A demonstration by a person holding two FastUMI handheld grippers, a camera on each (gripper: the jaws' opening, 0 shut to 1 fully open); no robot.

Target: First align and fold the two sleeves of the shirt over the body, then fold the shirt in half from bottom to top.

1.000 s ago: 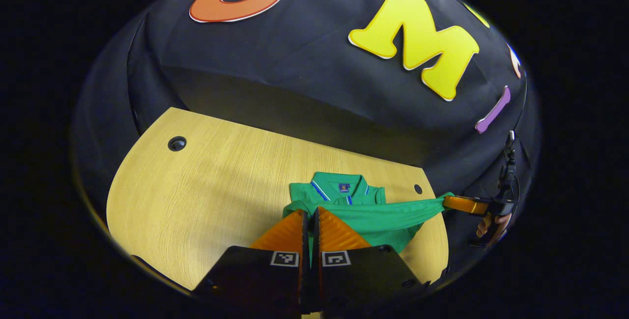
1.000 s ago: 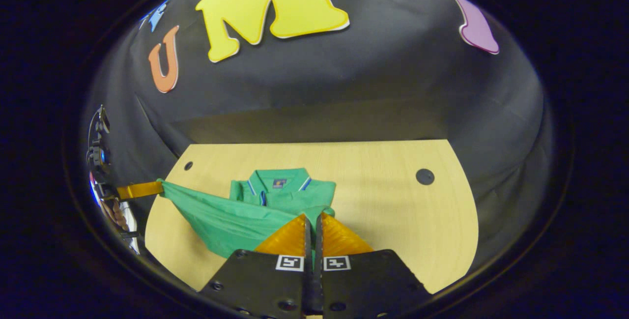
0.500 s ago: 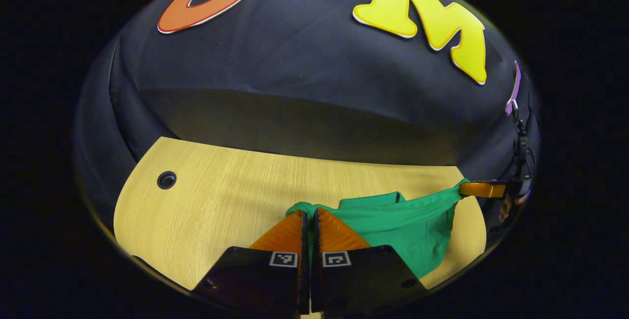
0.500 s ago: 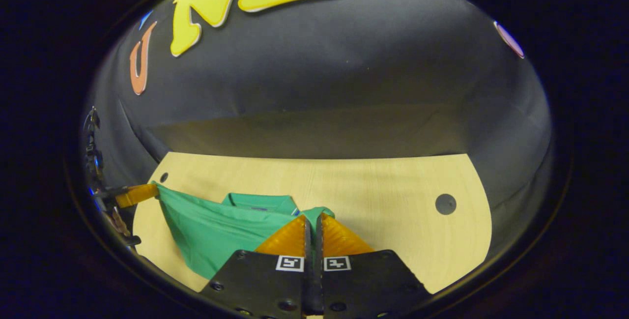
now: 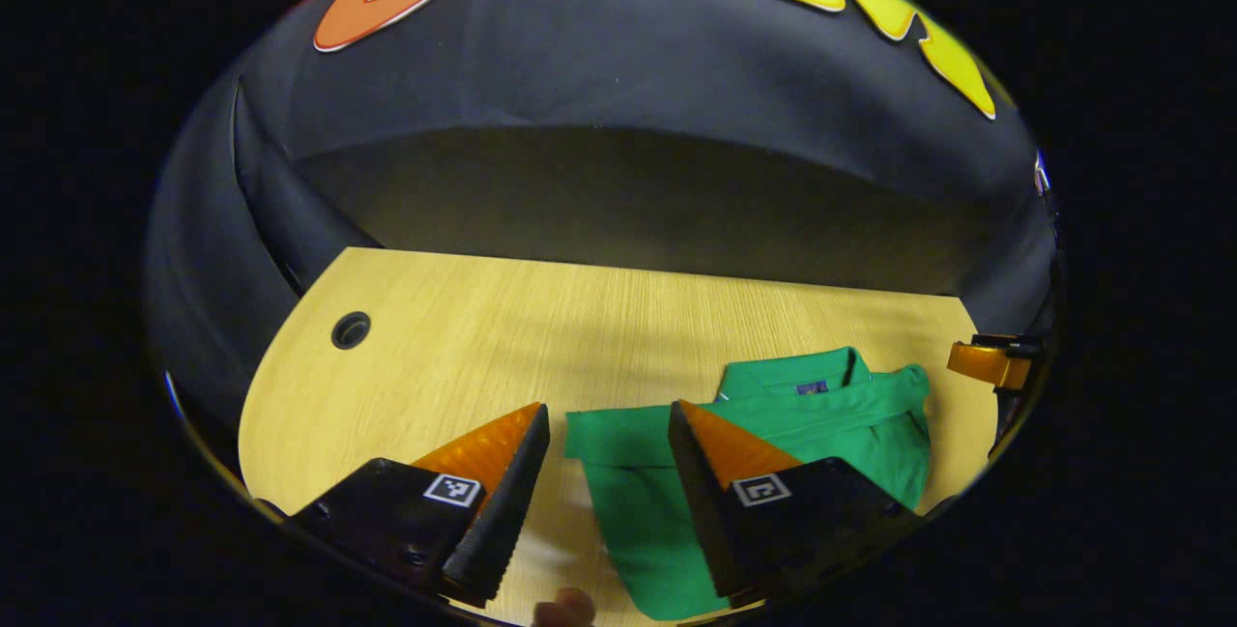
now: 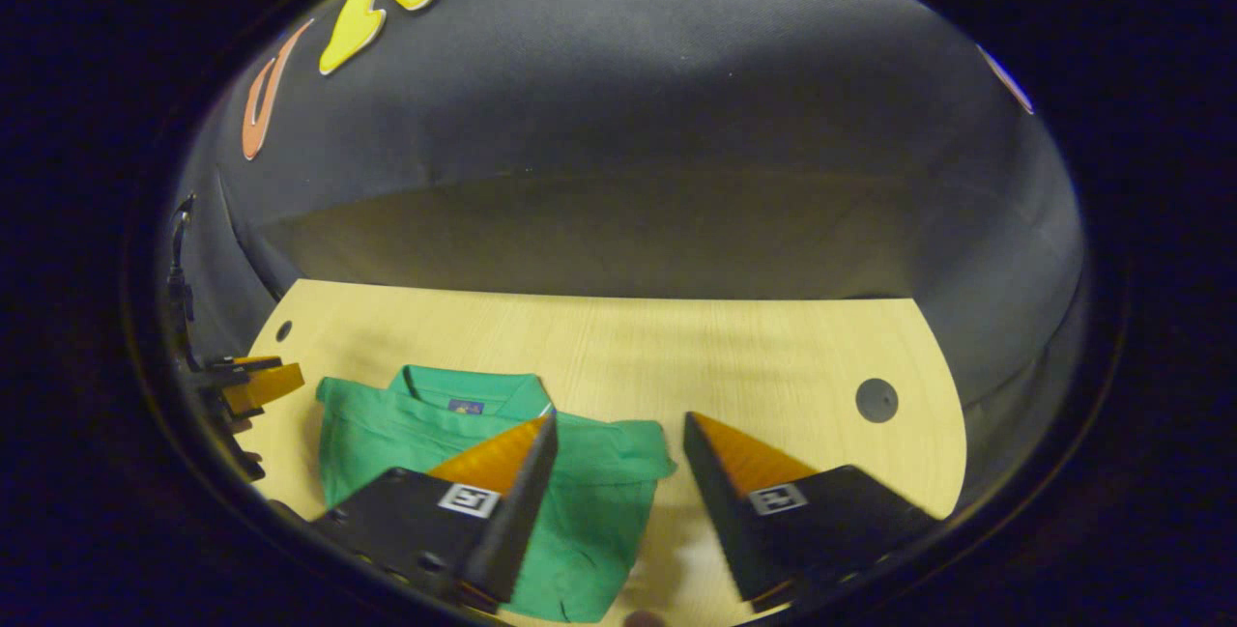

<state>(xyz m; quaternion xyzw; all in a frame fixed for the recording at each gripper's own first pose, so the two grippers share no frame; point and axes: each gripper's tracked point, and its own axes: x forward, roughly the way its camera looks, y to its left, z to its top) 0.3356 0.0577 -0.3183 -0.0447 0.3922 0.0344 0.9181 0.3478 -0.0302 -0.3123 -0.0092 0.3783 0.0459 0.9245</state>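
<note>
1. You are working in a recording booth, a staged data-collection setup, not a lived-in room.
2. The black cloth wall [image 5: 618, 105] closes off the back and both sides of the work area. It hangs in loose folds and curves around the table [image 5: 541, 318].
3. The table has a pale wood-grain top with rounded corners, like an office desk. A round cable hole [image 5: 350, 329] sits near one far corner and another cable hole [image 6: 877, 400] near the opposite one.
4. Lighting falls on the table top while the surroundings stay dark.
5. The one household item on the desk is a folded green shirt [image 6: 435, 424].
</note>
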